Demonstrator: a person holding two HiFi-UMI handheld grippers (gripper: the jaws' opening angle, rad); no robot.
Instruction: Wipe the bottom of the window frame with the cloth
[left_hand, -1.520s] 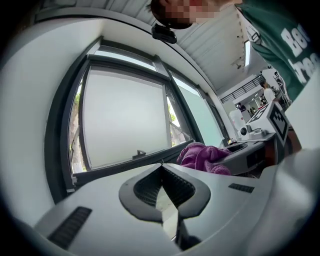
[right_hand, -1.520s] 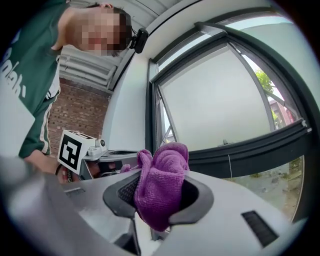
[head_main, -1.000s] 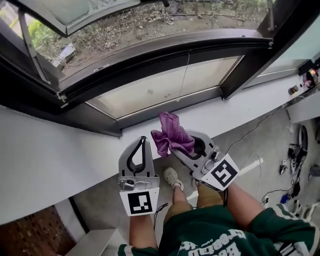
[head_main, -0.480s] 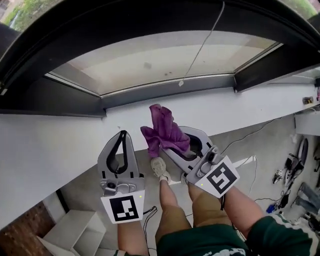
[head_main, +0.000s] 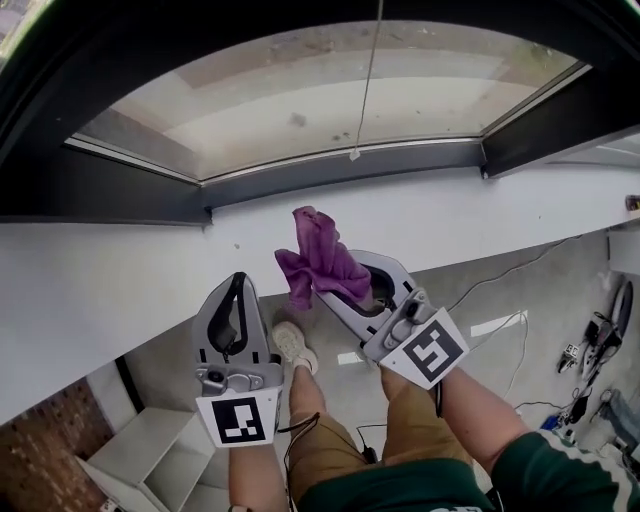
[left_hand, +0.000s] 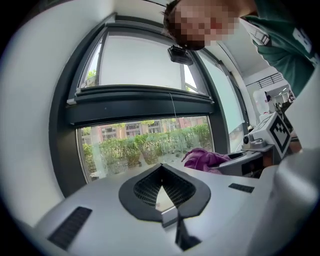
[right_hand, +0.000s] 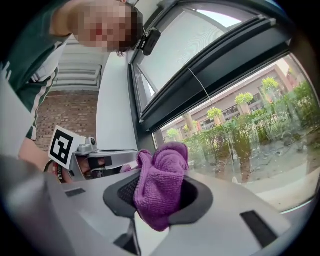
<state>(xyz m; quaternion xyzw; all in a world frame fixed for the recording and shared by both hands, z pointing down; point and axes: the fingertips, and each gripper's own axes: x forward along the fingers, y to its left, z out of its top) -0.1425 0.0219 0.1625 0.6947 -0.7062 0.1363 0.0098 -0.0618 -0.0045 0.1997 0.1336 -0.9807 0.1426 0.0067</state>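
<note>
The purple cloth (head_main: 318, 260) is bunched and sticks up from my right gripper (head_main: 335, 278), which is shut on it in front of the white sill (head_main: 120, 275). In the right gripper view the cloth (right_hand: 161, 185) fills the jaws and hides the fingertips. The dark bottom rail of the window frame (head_main: 340, 172) runs just beyond the sill, a short way past the cloth. My left gripper (head_main: 238, 282) is held beside it on the left, shut with nothing in it. From the left gripper view the cloth (left_hand: 204, 159) shows to the right, in front of the glass.
A thin cord (head_main: 368, 80) hangs down across the fixed glass pane (head_main: 300, 110). Dark frame posts (head_main: 560, 120) flank the pane. Below the sill are the person's legs, a shoe (head_main: 290, 345), a white shelf (head_main: 130, 450) and cables on the floor (head_main: 520, 330).
The head view has tilted down, so the open upper window has left the picture. Both grippers stay before the sill, the left one slightly lower; the right keeps its hold on the cloth.
</note>
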